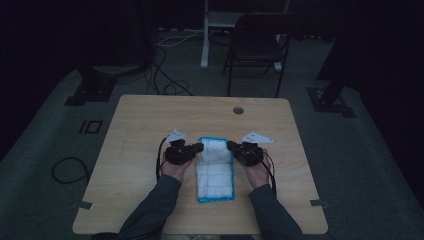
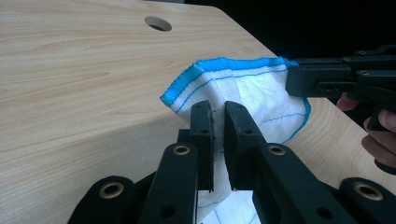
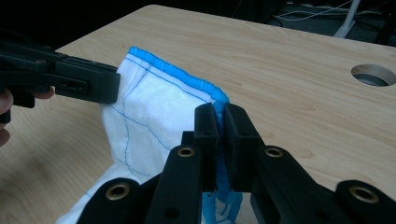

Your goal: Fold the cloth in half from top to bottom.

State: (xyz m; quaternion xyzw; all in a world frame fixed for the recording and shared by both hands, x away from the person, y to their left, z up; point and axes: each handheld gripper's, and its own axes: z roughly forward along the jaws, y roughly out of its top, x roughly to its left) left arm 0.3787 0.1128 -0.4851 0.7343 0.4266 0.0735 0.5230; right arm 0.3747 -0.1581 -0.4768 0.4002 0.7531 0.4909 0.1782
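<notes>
while the near end of the white cloth with blue edging [image 1: 215, 172] lies flat on the bench [image 1: 135, 150], its far end is lifted off the wood, so i judge a fold toward the person is in hand. the left gripper [image 1: 198, 147] has its jaws closed tight on the cloth's far left corner, and the right gripper [image 1: 231, 145] is clamped the same way on the far right corner. to do it well, keep both corners level and taut, and lay the far hem square on the near hem before letting go. farther off, the bench's cable hole [image 1: 238, 110] is well apart.
</notes>
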